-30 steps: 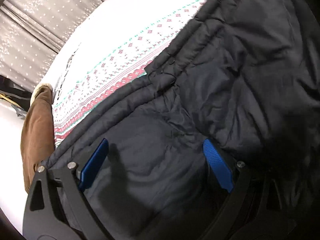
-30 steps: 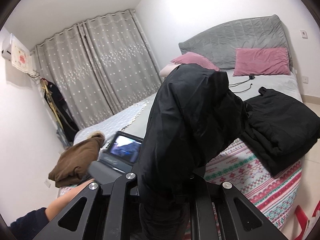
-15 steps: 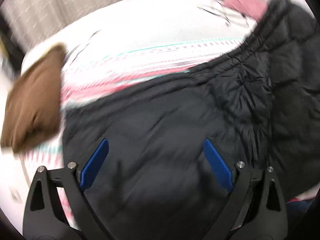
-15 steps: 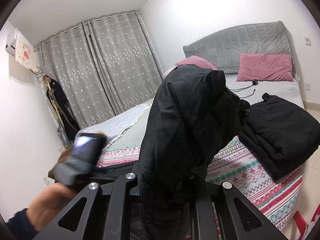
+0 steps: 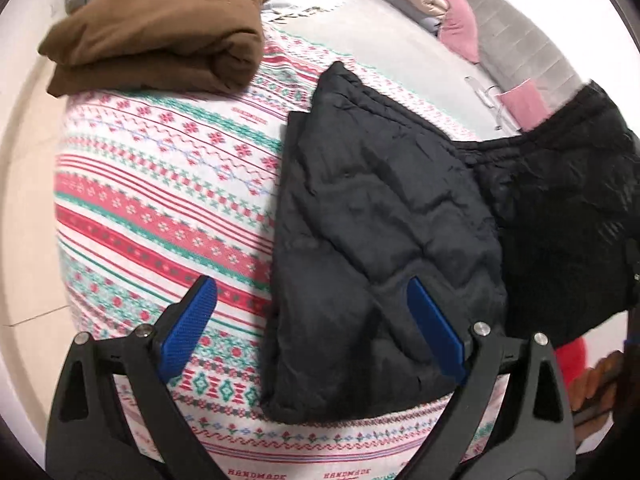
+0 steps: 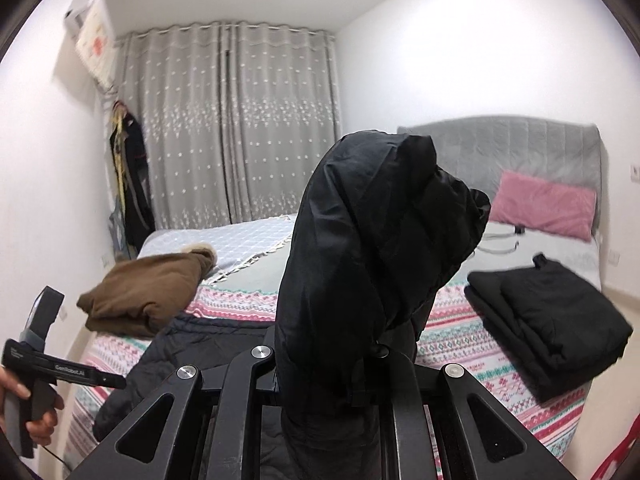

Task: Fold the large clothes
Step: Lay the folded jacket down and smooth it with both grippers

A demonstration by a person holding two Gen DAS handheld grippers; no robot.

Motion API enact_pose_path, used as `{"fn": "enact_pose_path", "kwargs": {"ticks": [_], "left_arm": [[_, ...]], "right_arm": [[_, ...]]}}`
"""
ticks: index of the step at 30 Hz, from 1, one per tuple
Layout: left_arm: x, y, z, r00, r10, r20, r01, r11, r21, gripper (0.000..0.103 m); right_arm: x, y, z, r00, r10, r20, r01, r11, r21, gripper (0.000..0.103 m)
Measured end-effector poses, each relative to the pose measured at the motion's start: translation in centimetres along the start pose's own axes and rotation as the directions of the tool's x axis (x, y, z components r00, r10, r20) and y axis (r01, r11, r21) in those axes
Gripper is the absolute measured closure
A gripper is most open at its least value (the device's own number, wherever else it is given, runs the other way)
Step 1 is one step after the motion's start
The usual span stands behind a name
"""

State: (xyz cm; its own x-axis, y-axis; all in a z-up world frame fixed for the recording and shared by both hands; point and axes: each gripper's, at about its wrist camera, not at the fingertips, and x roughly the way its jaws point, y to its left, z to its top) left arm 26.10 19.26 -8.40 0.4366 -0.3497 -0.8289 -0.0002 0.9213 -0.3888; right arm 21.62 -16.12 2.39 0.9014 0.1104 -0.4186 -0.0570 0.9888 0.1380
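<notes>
A black quilted jacket (image 5: 380, 240) lies partly flat on the patterned bedspread (image 5: 160, 184), its left edge folded straight. Its right part (image 5: 560, 220) rises off the bed. My left gripper (image 5: 312, 312) hovers open over the jacket's lower left edge, one blue pad (image 5: 196, 316) above the bedspread and the other blue pad (image 5: 432, 328) above the jacket, holding nothing. In the right wrist view my right gripper (image 6: 324, 364) is shut on a bunched-up fold of the black jacket (image 6: 372, 240), which stands up before the camera and hides the fingertips. A hand holds the left gripper (image 6: 48, 368) at the left there.
A folded brown coat (image 5: 160, 28) sits at the bed's far left corner. A folded black garment (image 6: 548, 332) lies on the bed's right side. Pink pillows (image 6: 544, 204) and a grey headboard (image 6: 500, 148) are behind, with curtains (image 6: 232, 128) at the back. Floor borders the bed on the left (image 5: 24, 200).
The left gripper swung left across the jacket and rolled; it now hangs over the jacket's edge and the bedspread. The right gripper shifted and rolled, still gripping the bunched fabric.
</notes>
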Motion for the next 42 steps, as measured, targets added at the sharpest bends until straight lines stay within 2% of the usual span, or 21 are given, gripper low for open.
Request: {"fn": "enact_pose_path", "kwargs": {"ticks": [4, 7, 10, 13, 14, 16, 18, 20, 23, 26, 28, 29, 31, 32, 33, 34, 35, 36, 38, 41, 42], "left_arm": [[0.0, -0.1, -0.8, 0.994, -0.101, -0.044, 0.1, 0.995, -0.01, 0.007], [-0.5, 0.6, -0.4, 0.987, -0.155, -0.053, 0.151, 0.987, -0.062, 0.007], [-2.5, 2.9, 0.4, 0.98, -0.198, 0.008, 0.198, 0.97, -0.14, 0.007], [-4.6, 6.2, 0.8, 0.979, -0.189, 0.075, 0.202, 0.949, -0.24, 0.007], [-5.0, 7.1, 0.8, 0.981, -0.174, 0.082, 0.19, 0.944, -0.269, 0.007], [-5.6, 8.2, 0.8, 0.982, -0.163, 0.095, 0.185, 0.934, -0.306, 0.007], [-6.0, 8.3, 0.7, 0.981, -0.164, 0.105, 0.189, 0.935, -0.301, 0.007], [-6.2, 7.5, 0.7, 0.979, -0.178, 0.102, 0.199, 0.943, -0.267, 0.007], [-6.2, 6.1, 0.6, 0.976, -0.193, 0.099, 0.21, 0.955, -0.21, 0.007], [-6.7, 3.9, 0.3, 0.982, -0.146, 0.117, 0.16, 0.979, -0.122, 0.007], [-7.6, 2.8, 0.1, 0.983, -0.109, 0.145, 0.119, 0.991, -0.065, 0.007], [-8.1, 2.0, -0.1, 0.981, -0.095, 0.167, 0.101, 0.994, -0.03, 0.007], [-8.8, 0.7, -0.3, 0.975, -0.062, 0.212, 0.057, 0.998, 0.028, 0.007], [-8.8, 0.0, -0.5, 0.974, -0.042, 0.225, 0.031, 0.998, 0.051, 0.007], [-8.4, -1.0, -0.6, 0.975, -0.029, 0.22, 0.012, 0.997, 0.079, 0.007], [-8.0, -1.5, -0.6, 0.978, -0.029, 0.208, 0.009, 0.995, 0.099, 0.007], [-7.5, -2.4, -0.8, 0.982, -0.032, 0.187, 0.007, 0.992, 0.129, 0.007], [-6.9, -3.2, -0.9, 0.985, -0.019, 0.17, -0.007, 0.988, 0.153, 0.007], [-5.9, -4.1, -1.0, 0.987, 0.038, 0.154, -0.066, 0.981, 0.182, 0.007], [-3.9, -4.5, -1.4, 0.967, 0.218, 0.133, -0.243, 0.945, 0.219, 0.007], [-3.4, -4.4, -1.6, 0.961, 0.244, 0.128, -0.268, 0.934, 0.235, 0.007]], "right_arm": [[0.2, 4.2, -0.4, 0.999, 0.036, 0.03, -0.032, 0.995, -0.099, 0.088], [0.5, 8.8, -1.7, 0.994, 0.096, 0.044, -0.082, 0.965, -0.251, 0.088], [0.8, 14.6, -5.1, 0.988, 0.155, 0.01, -0.132, 0.872, -0.47, 0.088], [1.6, 18.8, -8.6, 0.977, 0.193, -0.095, -0.21, 0.765, -0.608, 0.088], [2.1, 20.5, -10.5, 0.968, 0.197, -0.157, -0.251, 0.703, -0.666, 0.087], [2.6, 22.4, -12.9, 0.962, 0.178, -0.207, -0.274, 0.619, -0.737, 0.084], [3.0, 23.5, -14.5, 0.966, 0.139, -0.22, -0.259, 0.566, -0.783, 0.071], [3.0, 23.9, -15.0, 0.965, 0.129, -0.228, -0.261, 0.552, -0.792, 0.066], [2.6, 23.4, -13.9, 0.935, 0.184, -0.302, -0.352, 0.58, -0.735, 0.056], [0.6, 21.3, -11.0, 0.857, 0.32, -0.405, -0.513, 0.609, -0.605, 0.052], [-0.7, 19.9, -9.6, 0.819, 0.385, -0.425, -0.572, 0.606, -0.553, 0.052], [-1.7, 18.3, -8.3, 0.788, 0.44, -0.43, -0.614, 0.605, -0.506, 0.052], [-2.3, 15.1, -6.0, 0.756, 0.514, -0.405, -0.653, 0.635, -0.413, 0.051], [-2.2, 13.9, -5.1, 0.755, 0.529, -0.388, -0.653, 0.657, -0.376, 0.051], [-1.5, 11.4, -3.6, 0.763, 0.544, -0.35, -0.64, 0.713, -0.287, 0.045], [-0.5, 9.7, -2.7, 0.78, 0.536, -0.322, -0.612, 0.761, -0.215, 0.039], [0.8, 8.0, -2.3, 0.811, 0.5, -0.305, -0.556, 0.819, -0.137, 0.026], [1.8, 6.7, -2.3, 0.835, 0.453, -0.311, -0.493, 0.868, -0.061, 0.024], [4.9, 5.3, -3.1, 0.827, 0.424, -0.369, -0.441, 0.897, 0.043, 0.024], [6.9, 7.0, -5.0, 0.818, 0.373, -0.438, -0.416, 0.91, -0.003, 0.026], [7.1, 7.8, -5.6, 0.808, 0.38, -0.451, -0.436, 0.899, -0.024, 0.029]]}}
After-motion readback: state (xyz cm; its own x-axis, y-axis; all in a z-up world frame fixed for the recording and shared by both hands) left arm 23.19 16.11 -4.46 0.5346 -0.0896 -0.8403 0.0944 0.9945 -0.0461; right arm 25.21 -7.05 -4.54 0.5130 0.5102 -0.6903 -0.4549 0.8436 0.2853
